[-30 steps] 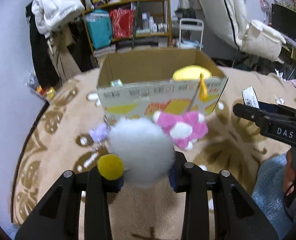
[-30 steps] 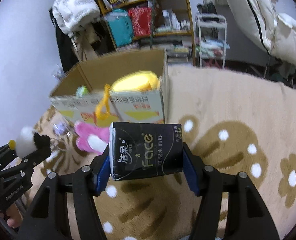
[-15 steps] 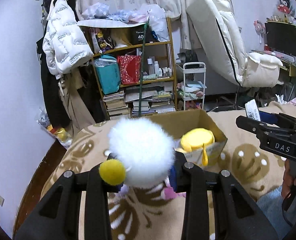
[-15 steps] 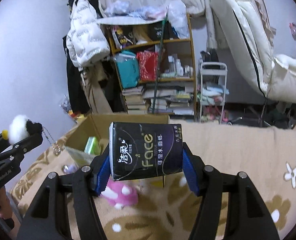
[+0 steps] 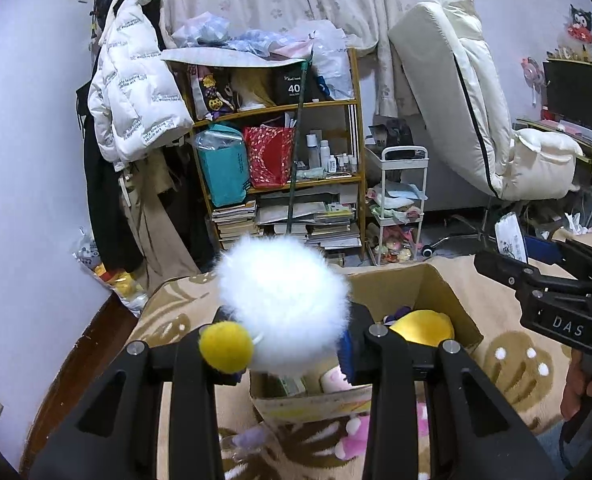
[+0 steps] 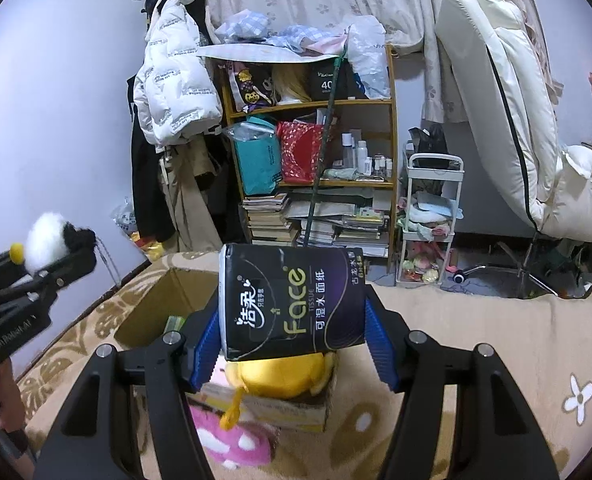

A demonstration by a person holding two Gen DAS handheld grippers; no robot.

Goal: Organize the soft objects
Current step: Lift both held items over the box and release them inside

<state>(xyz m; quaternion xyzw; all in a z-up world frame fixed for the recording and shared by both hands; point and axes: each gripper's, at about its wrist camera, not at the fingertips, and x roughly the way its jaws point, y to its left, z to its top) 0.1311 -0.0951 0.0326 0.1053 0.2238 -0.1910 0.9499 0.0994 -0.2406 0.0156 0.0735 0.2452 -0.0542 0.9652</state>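
We hold the white fluffy pompom [image 5: 282, 304] clamped in our left gripper [image 5: 292, 354], raised above the open cardboard box [image 5: 400, 292]. Our right gripper [image 6: 292, 344] is clamped on the black tissue pack [image 6: 292, 300], just above the yellow plush [image 6: 280, 374] in the box.

The white pompom toy [image 5: 284, 304] looks fluffy, long-piled fur, with a matt yellow felt-like ball [image 5: 226, 347] at its near left. The tissue pack [image 6: 292, 306] is glossy black plastic film with printed lettering. The open box [image 5: 424, 300] is plain matt brown cardboard. The rug [image 6: 496, 340] is short, soft pile. Both grippers' fingers [image 6: 380, 344] carry ribbed blue rubbery pads on matt black plastic frames.
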